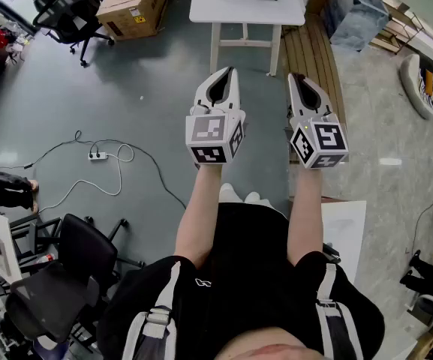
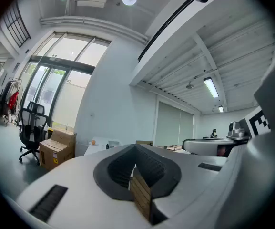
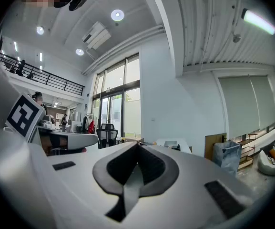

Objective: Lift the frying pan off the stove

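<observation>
A person stands on a grey floor and holds two claws out in front at about waist height, side by side and a little apart. The left gripper (image 1: pixel 227 77) is clenched, its dark pads pressed together with nothing between them. The right gripper (image 1: pixel 300 81) is clenched and empty too. Neither touches anything. No frying pan and no stove appear in any view, so where the pan sits cannot be told. Beyond the tips of both claws stands a white table (image 1: pixel 224 7), well apart from them. It carries a small device, and no cookware can be made out on it. Far off to the left of the left gripper are a cardboard box (image 1: pixel 130 6) and a black office chair (image 1: pixel 70 10). Judging by this, the task has not begun. Finding the pan, reaching it, gripping it and lifting it all remain.
</observation>
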The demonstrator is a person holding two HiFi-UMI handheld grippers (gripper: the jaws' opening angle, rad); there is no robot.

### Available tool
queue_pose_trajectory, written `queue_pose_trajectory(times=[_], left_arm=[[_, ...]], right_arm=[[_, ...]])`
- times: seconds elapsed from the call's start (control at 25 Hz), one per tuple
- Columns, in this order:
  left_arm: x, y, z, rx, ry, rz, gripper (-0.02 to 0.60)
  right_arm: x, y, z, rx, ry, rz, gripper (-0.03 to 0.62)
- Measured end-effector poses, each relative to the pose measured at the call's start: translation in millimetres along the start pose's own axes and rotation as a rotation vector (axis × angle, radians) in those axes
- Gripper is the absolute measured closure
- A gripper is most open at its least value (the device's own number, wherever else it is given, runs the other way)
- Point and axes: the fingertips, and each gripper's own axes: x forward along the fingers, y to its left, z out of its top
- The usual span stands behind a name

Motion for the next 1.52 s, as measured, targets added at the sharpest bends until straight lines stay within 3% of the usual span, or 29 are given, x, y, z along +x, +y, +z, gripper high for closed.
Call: queue_pose_trajectory(times=[0.28, 0.68, 1.28, 1.52], left_arm=[[3, 11, -2, -0.007, -0.006, 0.008, 0.589], [-2, 52, 5, -0.034, -0.030, 0.050, 0.589], [7, 73, -11, -0.077, -0.003, -0.005, 0.589], [9, 87, -9, -0.083, -0.019, 0.010, 0.589]], right_arm=[[15, 5, -3, 0.040, -0.006, 0.023, 0.589], [37, 17, 0, 0.013, -0.005, -0.007, 0.589], [42, 19, -20, -0.001, 0.045, -0.087, 0.589], [50, 27, -21, -0.024, 0.046, -0.081, 0.589]])
